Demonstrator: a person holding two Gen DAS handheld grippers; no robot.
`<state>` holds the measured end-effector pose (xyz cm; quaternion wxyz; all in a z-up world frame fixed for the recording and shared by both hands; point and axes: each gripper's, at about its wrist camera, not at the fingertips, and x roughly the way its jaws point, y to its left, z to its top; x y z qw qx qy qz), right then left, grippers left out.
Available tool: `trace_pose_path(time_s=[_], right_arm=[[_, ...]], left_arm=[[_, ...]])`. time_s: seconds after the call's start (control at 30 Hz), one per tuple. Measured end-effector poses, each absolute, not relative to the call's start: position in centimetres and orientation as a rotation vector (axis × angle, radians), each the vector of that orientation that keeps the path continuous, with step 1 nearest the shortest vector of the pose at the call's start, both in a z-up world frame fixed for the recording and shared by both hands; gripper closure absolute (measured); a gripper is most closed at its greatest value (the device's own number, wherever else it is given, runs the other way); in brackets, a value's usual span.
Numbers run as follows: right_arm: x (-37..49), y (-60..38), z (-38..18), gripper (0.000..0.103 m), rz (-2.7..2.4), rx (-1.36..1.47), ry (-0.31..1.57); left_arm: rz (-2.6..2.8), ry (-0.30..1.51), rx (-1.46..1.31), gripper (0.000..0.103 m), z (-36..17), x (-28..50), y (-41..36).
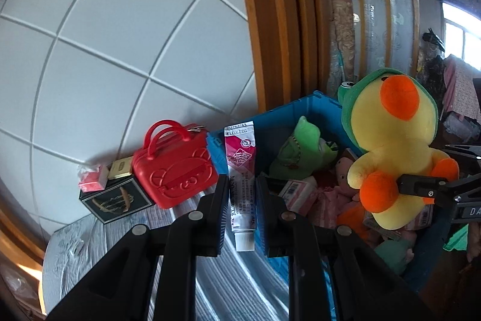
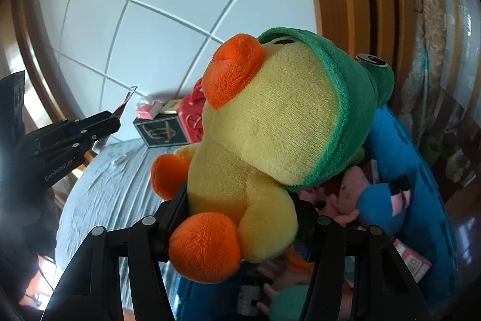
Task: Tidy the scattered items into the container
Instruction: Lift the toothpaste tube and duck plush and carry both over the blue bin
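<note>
The left tongs (image 1: 240,200) are squeezing a tube of cream (image 1: 241,170), holding it up near the blue box (image 1: 303,104). The right tongs (image 2: 240,227) are hugging a yellow duck toy (image 2: 270,122) over that box. Many soft toys are already lying inside. A red toy case (image 1: 174,167), a black box (image 1: 115,200) and a small red pack (image 1: 91,178) are still waiting on what is maybe a bed (image 1: 90,230).
</note>
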<state>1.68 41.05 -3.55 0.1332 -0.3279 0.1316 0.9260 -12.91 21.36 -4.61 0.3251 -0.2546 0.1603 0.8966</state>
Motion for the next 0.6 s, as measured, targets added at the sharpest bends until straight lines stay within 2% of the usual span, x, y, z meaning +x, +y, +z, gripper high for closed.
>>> trace_pose_path(time_s=[0.6], right_arm=[[8.4,47.6,-5.8,0.045,2.474,-0.977,0.481]], left_arm=[[2.101,0.442,-0.616,0.086,-3.2,-15.8,35.1]])
